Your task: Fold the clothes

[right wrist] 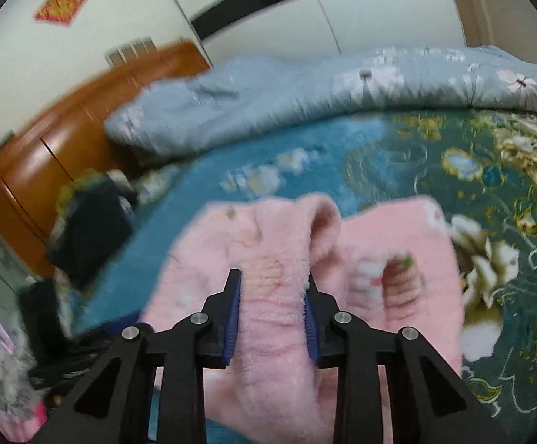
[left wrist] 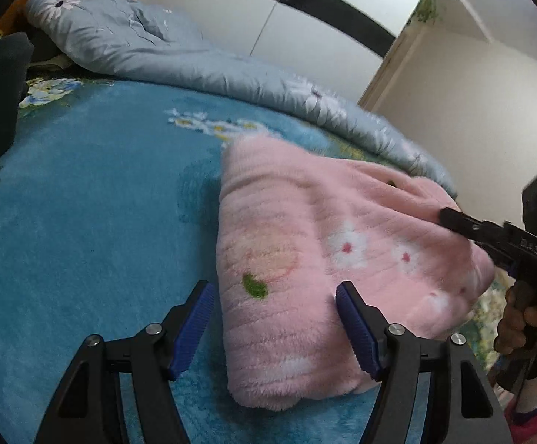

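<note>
Garment (left wrist: pixel 305 259), pink and fleecy, lies bunched on the blue blanket (left wrist: pixel 83 222) of the bed, and in the left wrist view it sits directly ahead of the left tongs (left wrist: pixel 274 323), whose blue pads stand wide apart with its near left edge between them but not gripped. Its long axis here runs from the near edge away toward the grey quilt (left wrist: pixel 157 48), and the right tongs (left wrist: pixel 450 218) come in from the right, their tip on its far right side. In the right wrist view the right tongs (right wrist: pixel 272 310) are closed on a raised ridge of the garment (right wrist: pixel 398 244), which fills the gap between the pads; the rest spreads ahead and to the right over the blanket (right wrist: pixel 268 148). This view is smeared by motion, so how many layers are pinched I cannot say. By my reading the right hand has the cloth and the left is nearest the free near edge, so any fold would likely turn on that edge.
</note>
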Demonstrator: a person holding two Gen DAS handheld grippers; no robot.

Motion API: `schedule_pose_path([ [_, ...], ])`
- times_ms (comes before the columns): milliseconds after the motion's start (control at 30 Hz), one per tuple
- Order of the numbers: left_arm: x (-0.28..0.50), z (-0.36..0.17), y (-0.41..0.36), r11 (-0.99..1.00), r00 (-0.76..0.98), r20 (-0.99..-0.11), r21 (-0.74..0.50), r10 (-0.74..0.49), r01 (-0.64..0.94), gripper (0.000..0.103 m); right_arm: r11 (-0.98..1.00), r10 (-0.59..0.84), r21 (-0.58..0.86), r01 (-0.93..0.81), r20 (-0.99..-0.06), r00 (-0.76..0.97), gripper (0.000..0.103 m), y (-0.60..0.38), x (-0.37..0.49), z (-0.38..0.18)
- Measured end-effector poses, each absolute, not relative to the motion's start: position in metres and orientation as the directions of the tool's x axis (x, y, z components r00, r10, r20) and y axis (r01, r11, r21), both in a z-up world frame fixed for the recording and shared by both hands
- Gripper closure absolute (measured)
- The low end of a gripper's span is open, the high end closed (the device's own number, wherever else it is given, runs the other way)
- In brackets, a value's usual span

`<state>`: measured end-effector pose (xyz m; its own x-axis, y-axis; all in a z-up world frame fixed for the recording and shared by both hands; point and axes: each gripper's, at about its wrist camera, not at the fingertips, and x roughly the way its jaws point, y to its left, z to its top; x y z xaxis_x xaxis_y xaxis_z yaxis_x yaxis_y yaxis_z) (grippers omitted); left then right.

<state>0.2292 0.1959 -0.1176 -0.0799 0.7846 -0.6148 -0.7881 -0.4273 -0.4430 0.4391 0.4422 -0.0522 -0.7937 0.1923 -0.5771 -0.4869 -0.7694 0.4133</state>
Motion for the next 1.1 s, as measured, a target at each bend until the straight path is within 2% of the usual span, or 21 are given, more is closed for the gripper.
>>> schedule_pose_path([
  [67, 0.225, -0.113, 0.189, -0.425, -0.078, -0.597, -0.467, 0.798, -0.775, 0.031, -0.755, 0.222, 0.439, -0.487, -0.528, -0.82, 0.072, 0.444, 0.458, -0.037],
  [167, 0.221, -0.116, 0.19, -0.427, -0.058, -0.608, -0.482, 0.792, -0.765, 0.031, -0.727, 0.269, 0.448, -0.521, -0.513, -0.815, 0.072, 0.446, 0.485, -0.032],
  [333, 0.224, -0.134, 0.198, -0.446, -0.021, -0.66, -0.484, 0.751, -0.753, 0.027, -0.652, 0.274, 0.437, -0.62, -0.626, -0.73, 0.072, 0.456, 0.492, -0.08],
  [433, 0.225, -0.14, 0.199, -0.462, -0.027, -0.683, -0.463, 0.73, -0.756, 0.023, -0.653, 0.312, 0.399, -0.643, -0.633, -0.709, 0.071, 0.448, 0.494, -0.084],
  [467, 0.225, -0.141, 0.198, -0.464, -0.029, -0.686, -0.46, 0.727, -0.757, 0.022, -0.654, 0.324, 0.386, -0.651, -0.635, -0.701, 0.069, 0.446, 0.494, -0.086],
  [533, 0.226, -0.142, 0.198, -0.47, -0.037, -0.692, -0.449, 0.721, -0.76, 0.022, -0.653, 0.35, 0.359, -0.666, -0.637, -0.687, 0.056, 0.441, 0.495, -0.089],
  [567, 0.226, -0.142, 0.198, -0.471, -0.04, -0.693, -0.446, 0.72, -0.762, 0.022, -0.653, 0.362, 0.346, -0.674, -0.638, -0.679, 0.054, 0.438, 0.496, -0.09],
  [633, 0.226, -0.141, 0.199, -0.471, -0.04, -0.694, -0.444, 0.719, -0.762, 0.022, -0.653, 0.393, 0.311, -0.691, -0.641, -0.66, 0.04, 0.433, 0.497, -0.092],
  [733, 0.226, -0.142, 0.199, -0.47, -0.038, -0.697, -0.442, 0.716, -0.764, 0.022, -0.665, 0.43, 0.236, -0.709, -0.654, -0.622, 0.037, 0.424, 0.5, -0.098],
  [833, 0.224, -0.143, 0.2, -0.468, -0.034, -0.698, -0.442, 0.715, -0.765, 0.021, -0.643, 0.388, 0.299, -0.705, -0.666, -0.637, 0.036, 0.429, 0.504, -0.111],
  [1000, 0.22, -0.146, 0.202, -0.471, -0.028, -0.701, -0.448, 0.712, -0.76, 0.02, -0.569, 0.306, 0.477, -0.67, -0.633, -0.711, 0.034, 0.441, 0.516, -0.125],
  [1100, 0.219, -0.147, 0.201, -0.479, -0.035, -0.706, -0.443, 0.707, -0.757, 0.02, -0.569, 0.281, 0.506, -0.649, -0.622, -0.731, 0.033, 0.439, 0.515, -0.124],
])
